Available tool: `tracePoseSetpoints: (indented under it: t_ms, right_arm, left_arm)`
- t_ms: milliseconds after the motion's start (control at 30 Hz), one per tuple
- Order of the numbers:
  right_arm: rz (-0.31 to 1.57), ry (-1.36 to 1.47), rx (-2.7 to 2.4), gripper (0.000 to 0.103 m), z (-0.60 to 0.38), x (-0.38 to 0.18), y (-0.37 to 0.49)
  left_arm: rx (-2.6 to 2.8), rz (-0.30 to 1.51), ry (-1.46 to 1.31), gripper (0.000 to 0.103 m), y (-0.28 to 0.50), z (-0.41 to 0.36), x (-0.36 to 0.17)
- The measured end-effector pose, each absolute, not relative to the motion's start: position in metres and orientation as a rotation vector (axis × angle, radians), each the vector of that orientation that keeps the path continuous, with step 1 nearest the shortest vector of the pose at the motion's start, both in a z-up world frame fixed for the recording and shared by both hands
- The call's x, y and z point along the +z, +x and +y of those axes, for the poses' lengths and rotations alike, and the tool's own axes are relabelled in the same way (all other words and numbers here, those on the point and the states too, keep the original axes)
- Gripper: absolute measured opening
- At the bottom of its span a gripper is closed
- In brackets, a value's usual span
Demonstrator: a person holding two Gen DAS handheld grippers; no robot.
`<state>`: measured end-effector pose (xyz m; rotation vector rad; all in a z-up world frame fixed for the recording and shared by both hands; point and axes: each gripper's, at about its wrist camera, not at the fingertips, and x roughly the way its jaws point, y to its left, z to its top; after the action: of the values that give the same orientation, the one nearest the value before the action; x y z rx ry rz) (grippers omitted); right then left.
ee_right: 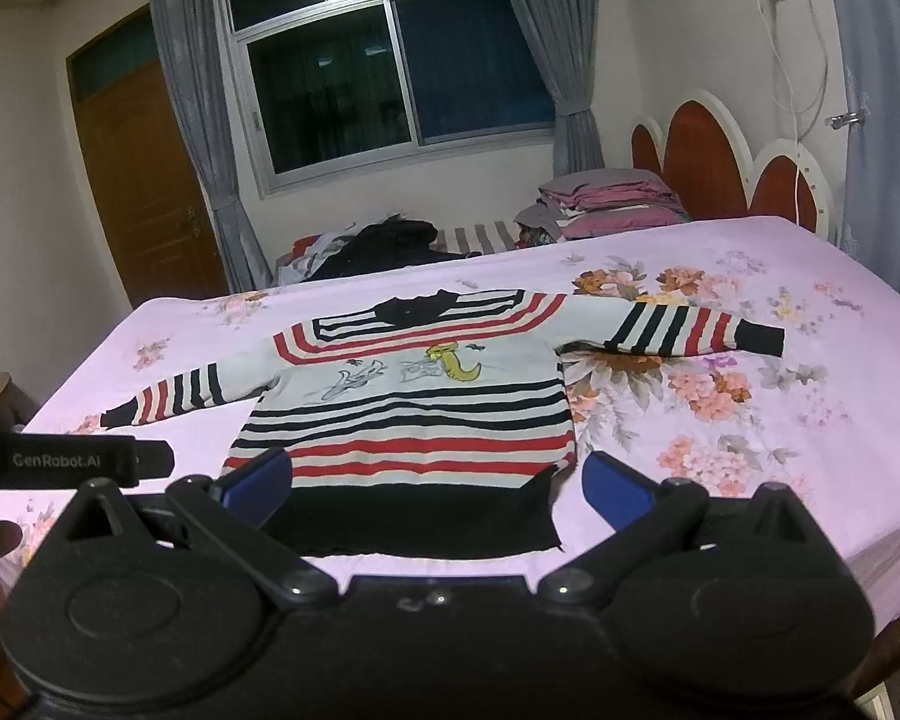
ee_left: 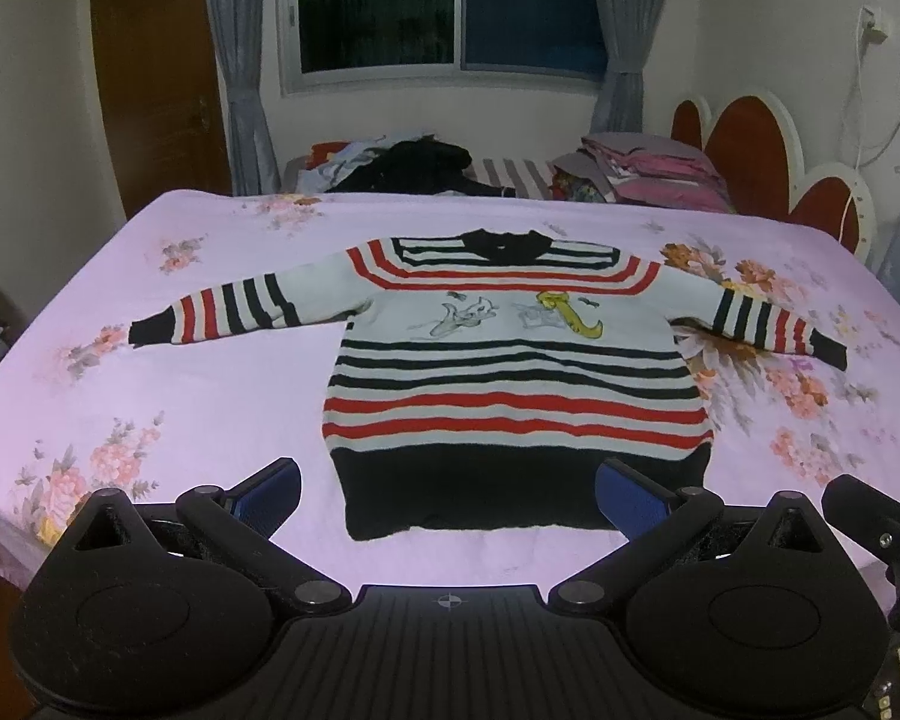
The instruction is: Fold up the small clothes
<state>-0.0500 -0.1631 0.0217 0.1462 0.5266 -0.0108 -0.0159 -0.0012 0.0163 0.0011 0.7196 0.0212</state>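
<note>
A small striped sweater [ee_left: 510, 384] [ee_right: 414, 420] in white, red and black lies flat on the pink floral bedsheet [ee_left: 210, 396] [ee_right: 720, 480], both sleeves spread out and its black hem toward me. My left gripper [ee_left: 450, 495] hovers open just short of the hem, blue pads wide apart and nothing between them. My right gripper [ee_right: 435, 489] is open too, above the hem's right half, touching nothing. The right gripper's body shows at the right edge of the left wrist view. The left gripper's body [ee_right: 72, 462] shows at the left edge of the right wrist view.
A second bed behind carries a heap of dark clothes [ee_left: 414, 168] [ee_right: 390, 240] and a stack of folded pink bedding [ee_left: 648, 174] [ee_right: 612, 198]. A red and white headboard [ee_left: 768, 162] [ee_right: 726, 168] stands at the right. A wooden door [ee_right: 144, 180] is at the left.
</note>
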Motion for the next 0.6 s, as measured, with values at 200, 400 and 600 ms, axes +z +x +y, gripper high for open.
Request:
tracePoseSetpoints:
  t_ms: [200, 400, 600]
  right_arm:
    - [0.527, 0.146, -0.007, 0.103, -0.161, 0.0205, -0.0494]
    - [0.528, 0.149, -0.003, 0.103, -0.1592, 0.0185, -0.0472]
    - [0.529, 0.149, -0.004, 0.103, -0.1584, 0.018, -0.0464]
  left_arm:
    - [0.032, 0.715, 0.013, 0.103, -0.0152, -0.0056, 0.0136]
    - [0.037, 0.71, 0.015, 0.103, -0.0144, -0.0049, 0.0135]
    - [0.036, 0.712, 0.013, 0.103, -0.0139, -0.0011, 0.0134]
